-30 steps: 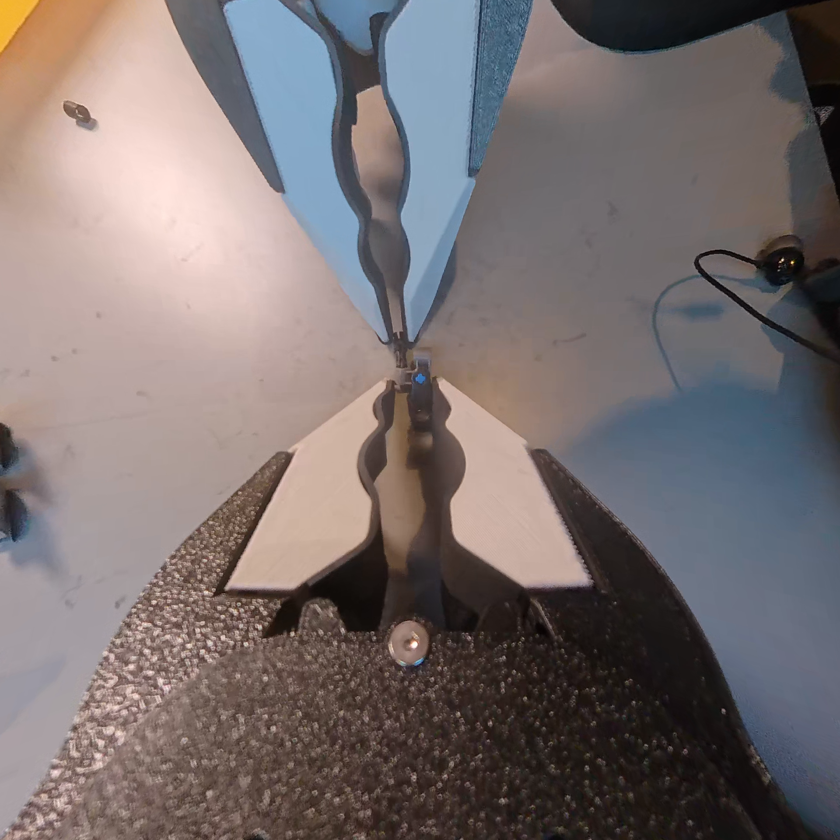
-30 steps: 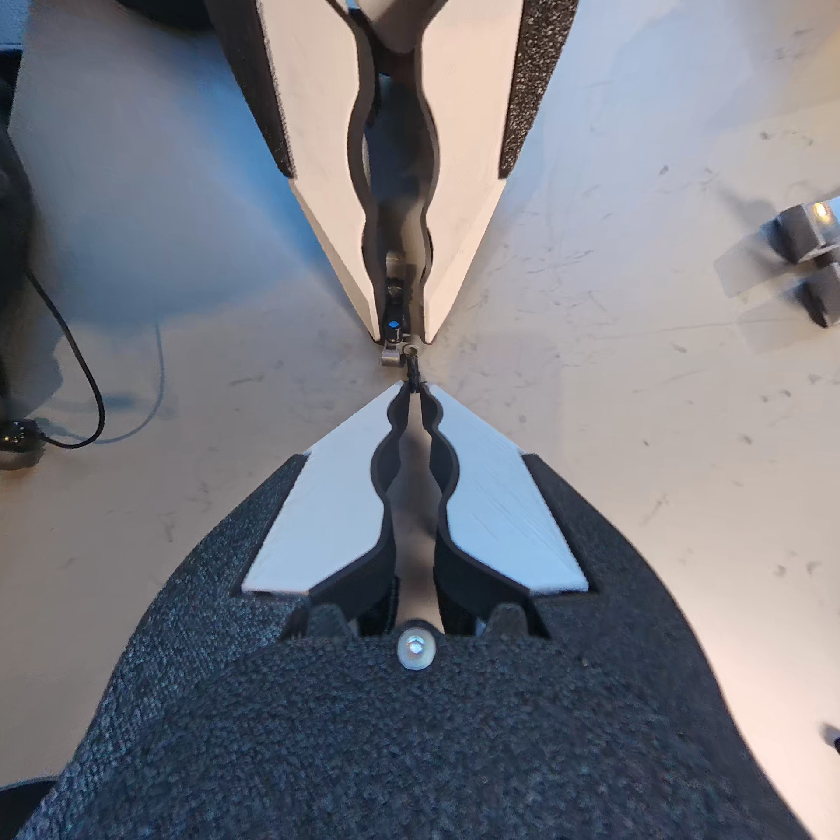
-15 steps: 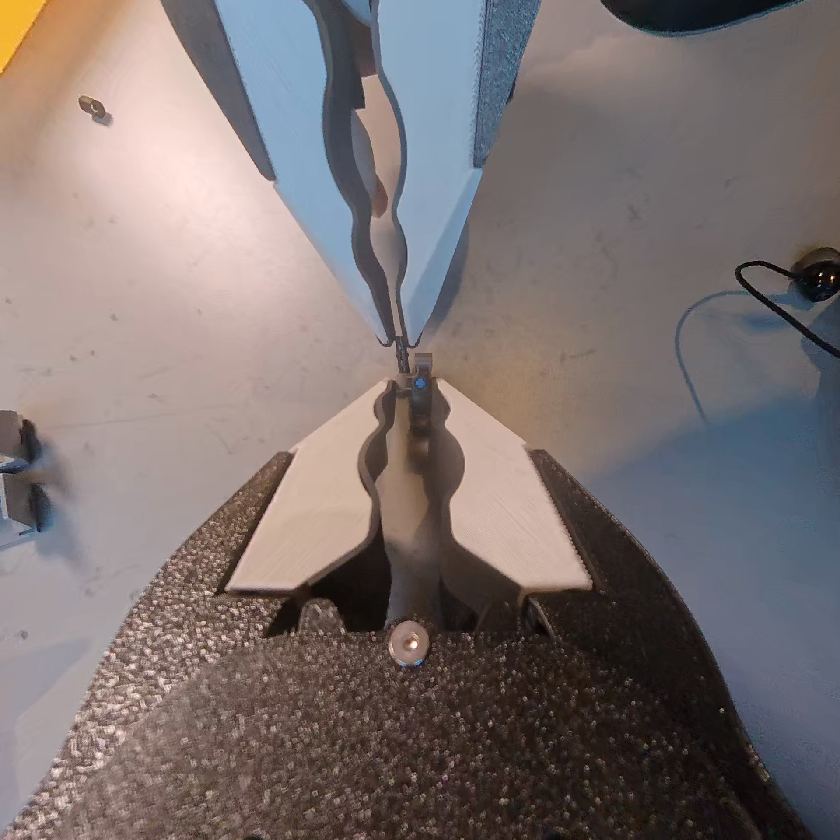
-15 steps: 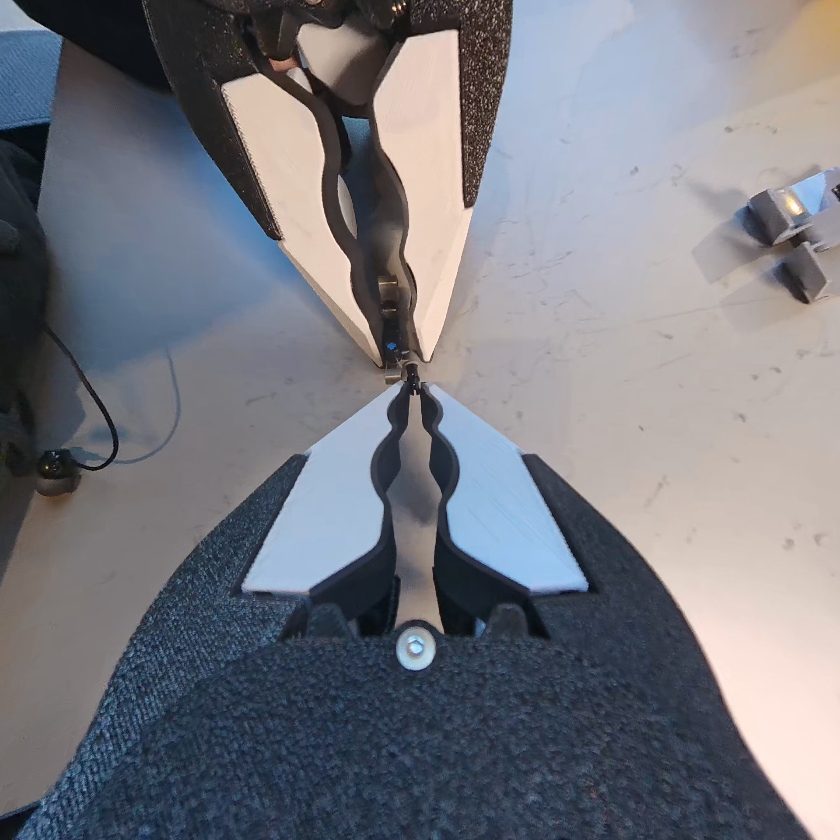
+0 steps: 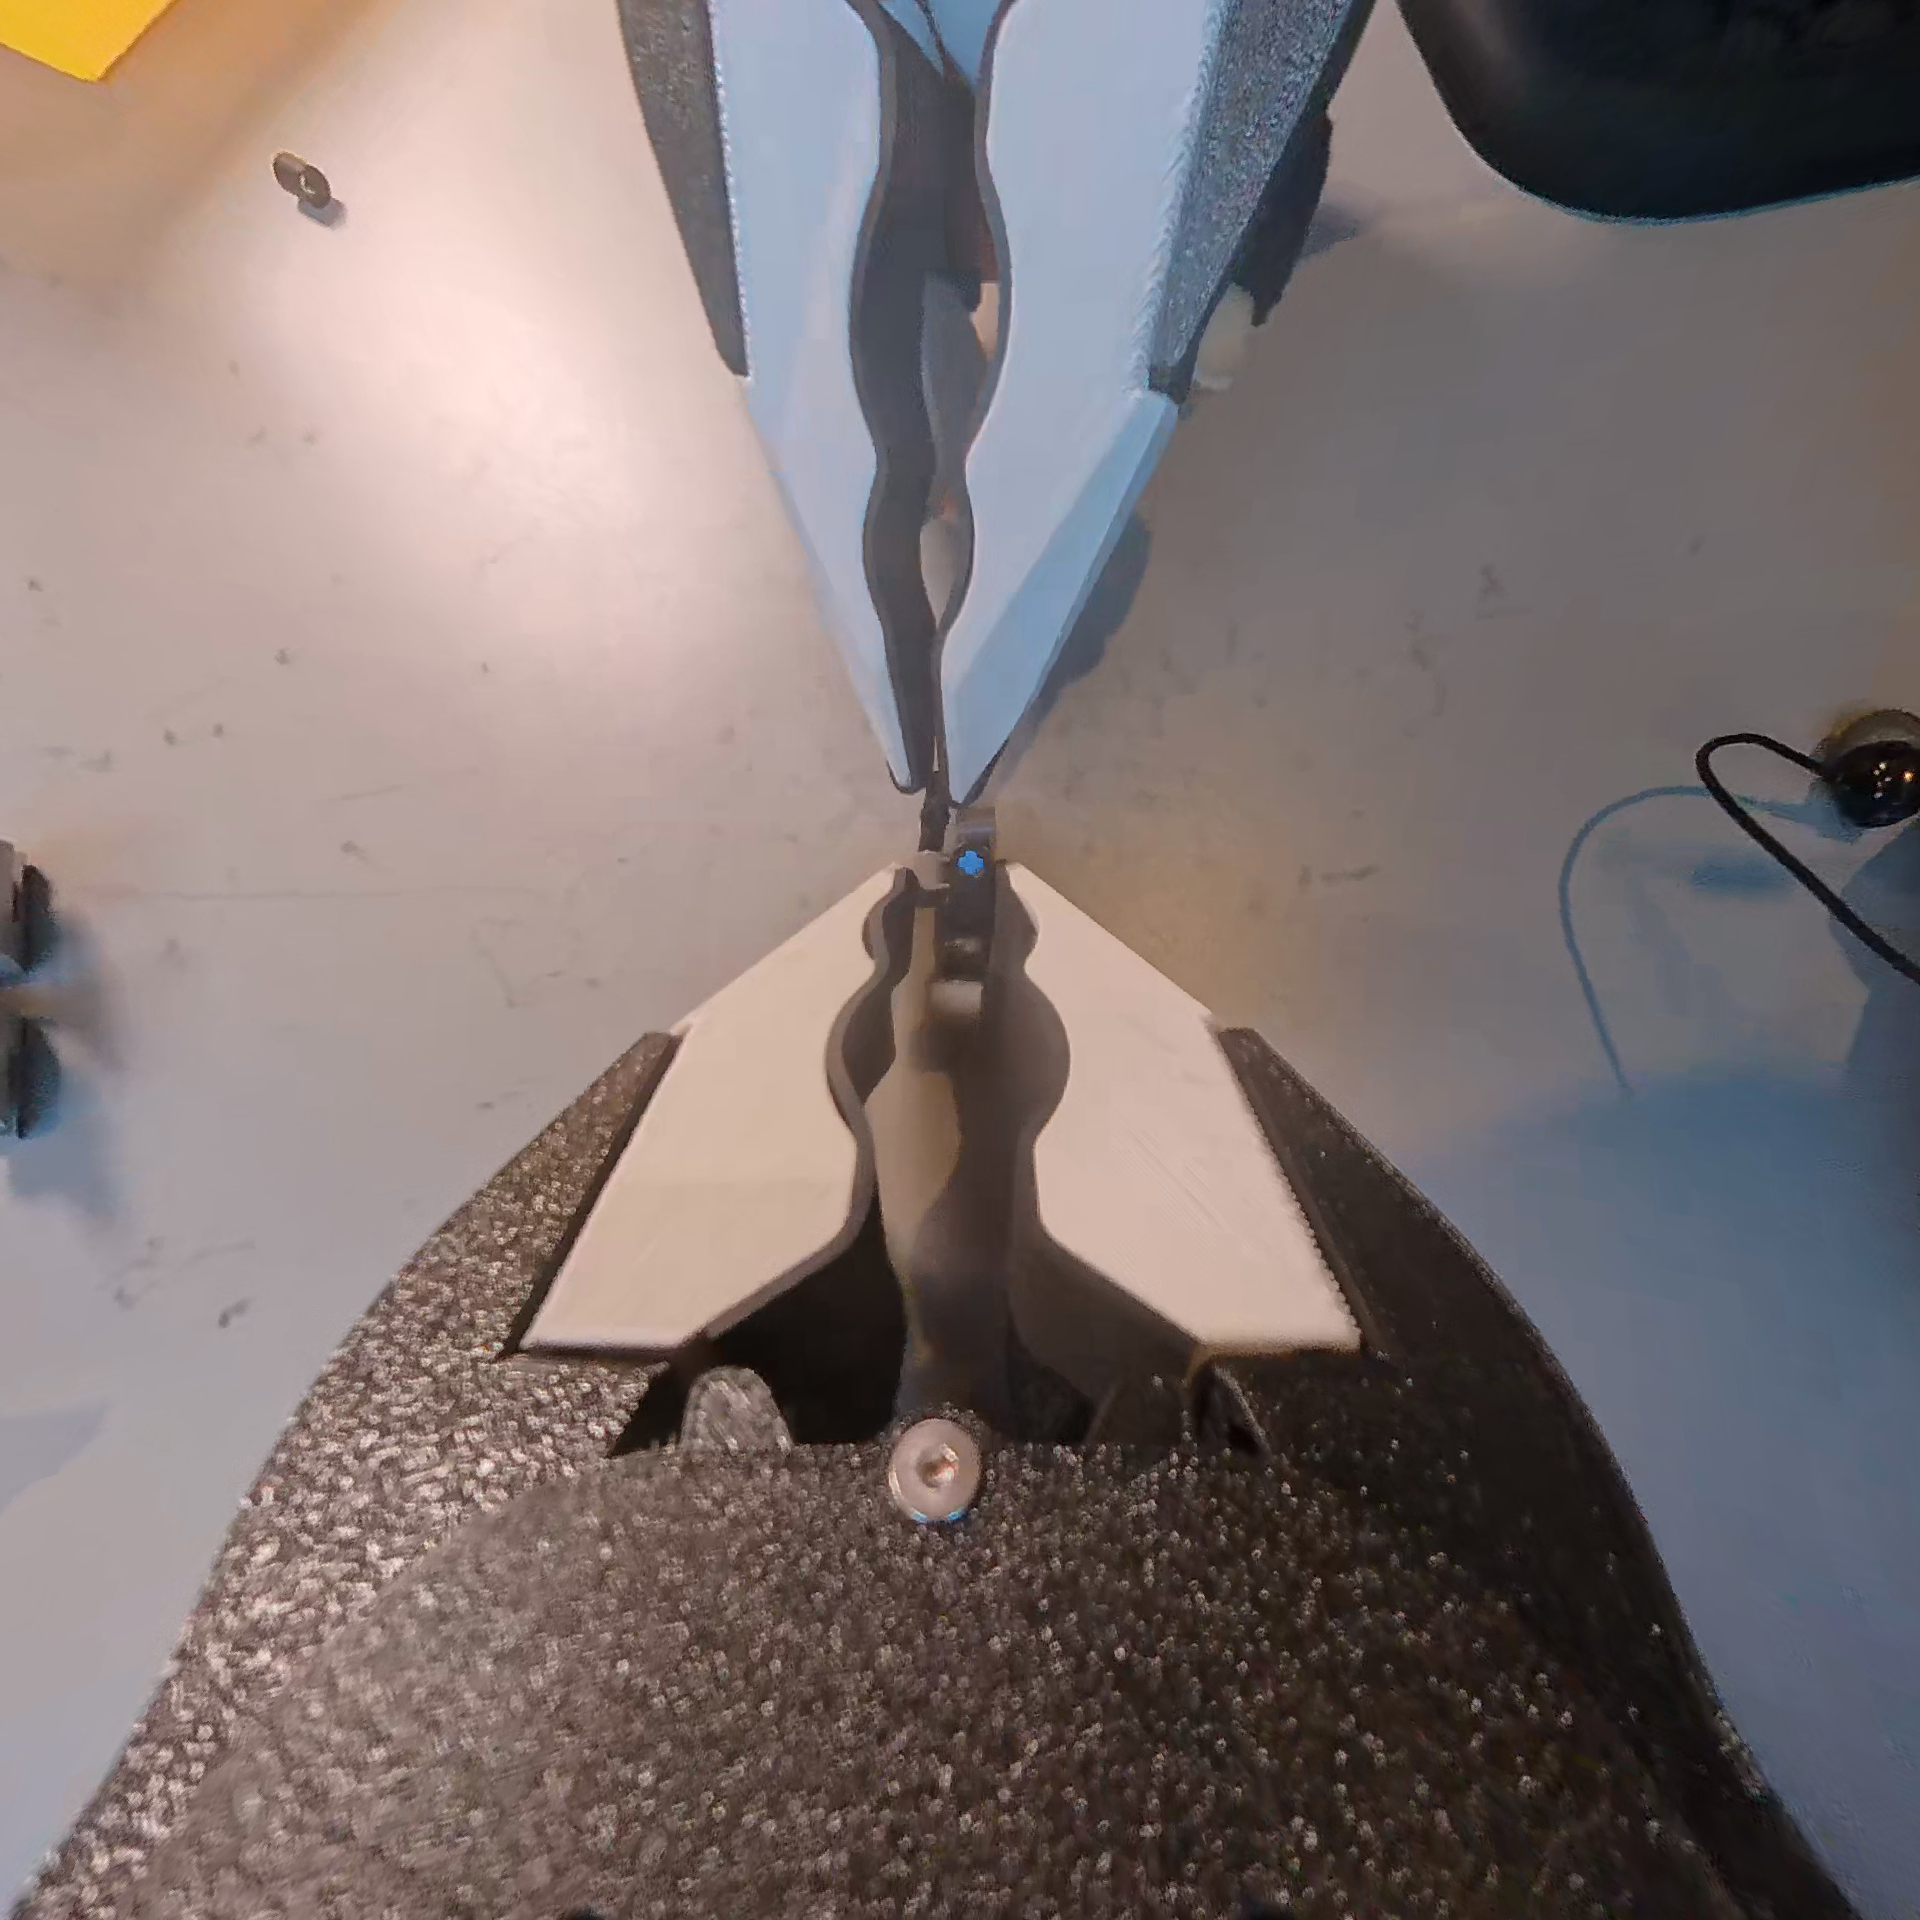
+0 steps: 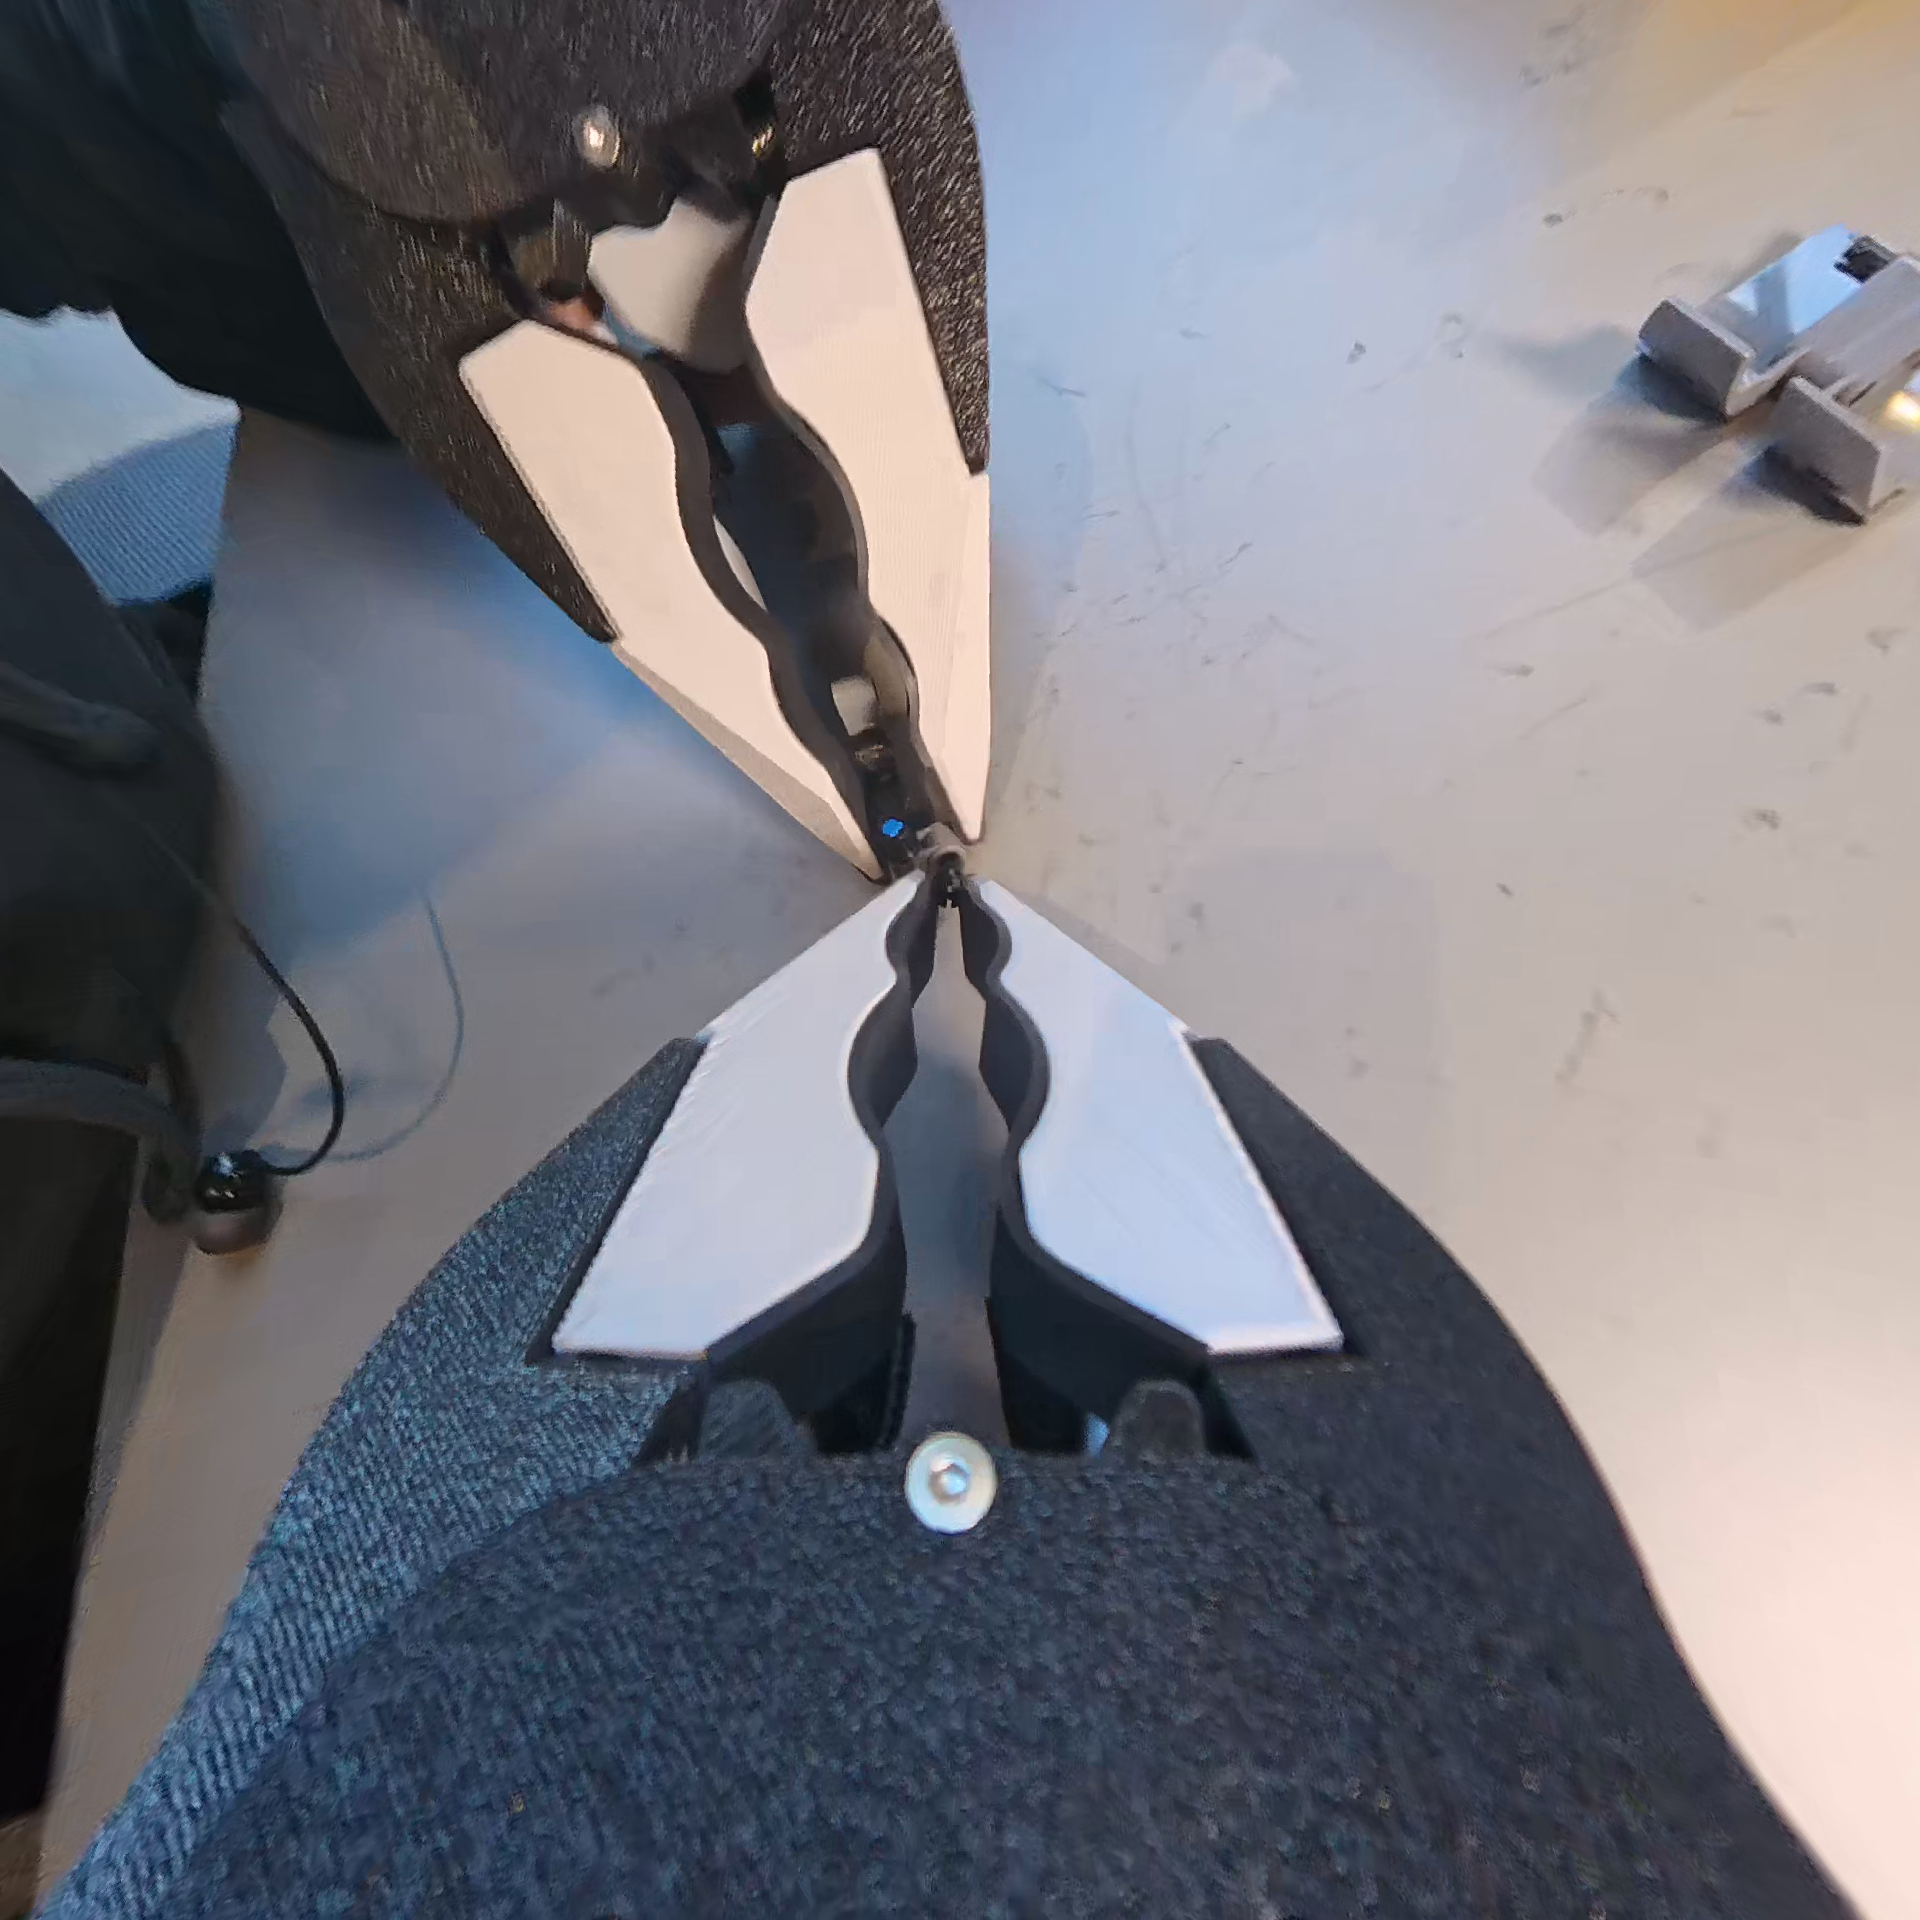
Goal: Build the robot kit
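While held tip-to-tip above the worktop (image 5: 312, 727), a small dark part w/ blue dot (image 5: 968, 864) is pinched by the left gripper (image 5: 951, 883); a thin black piece (image 6: 951, 891) is clamped in the right gripper (image 6: 948, 896).

You are working at a workshop or lab bench: the pale tabletop (image 6: 1455, 727) in front of you is scuffed and scratched all over. A grey printed-looking bracket (image 6: 1797, 364) lies on it, a small loose nut (image 5: 303, 185) sits off to one side, and a thin black cable (image 5: 1787, 862) with a round end trails across the surface.
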Motion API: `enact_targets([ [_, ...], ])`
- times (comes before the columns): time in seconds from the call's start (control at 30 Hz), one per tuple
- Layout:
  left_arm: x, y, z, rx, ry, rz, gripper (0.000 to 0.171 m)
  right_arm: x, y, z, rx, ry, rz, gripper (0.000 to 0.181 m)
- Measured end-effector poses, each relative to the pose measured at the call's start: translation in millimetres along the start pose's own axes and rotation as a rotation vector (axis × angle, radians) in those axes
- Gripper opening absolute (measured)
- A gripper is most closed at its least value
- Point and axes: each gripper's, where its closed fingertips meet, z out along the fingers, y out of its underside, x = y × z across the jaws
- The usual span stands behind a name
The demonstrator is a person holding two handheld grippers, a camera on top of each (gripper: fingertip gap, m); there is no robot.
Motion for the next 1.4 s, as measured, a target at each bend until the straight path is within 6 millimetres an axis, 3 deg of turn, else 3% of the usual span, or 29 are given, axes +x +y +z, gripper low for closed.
enact_targets([
  [0.33,3,1,-1,0.042,0.041,-0.003,0.014,-1,-1,-1,0.052,-0.01,0.036,0.003],
  [0.47,6,-5,-10,0.096,0.122,-0.042,0.028,-5,-13,-12,0.148,-0.06,0.022,0.003],
  [0.6,2,-24,-25,0.205,0.091,-0.003,0.02,-14,-32,-25,0.271,-0.106,-0.024,0.003],
  [0.73,3,-28,-28,0.206,0.051,0.068,0.0,-20,-34,-24,0.28,-0.115,-0.053,0.004],
  [0.83,5,-27,-28,0.203,0.061,0.077,0.0,-20,-33,-24,0.273,-0.103,-0.075,0.004],
  [0.9,8,-25,-27,0.194,0.1,0.048,0.014,-20,-34,-24,0.274,-0.091,-0.088,0.004],
  [0.97,9,-26,-27,0.205,0.12,0.027,0.018,-21,-34,-24,0.272,-0.09,-0.098,0.004],
  [1.1,8,-30,-30,0.228,0.12,0.013,0.004,-21,-33,-22,0.26,-0.08,-0.113,0.004],
  [1.4,3,-38,-36,0.276,0.068,0.048,0.003,-21,-40,-27,0.305,-0.073,-0.119,0.009],
])
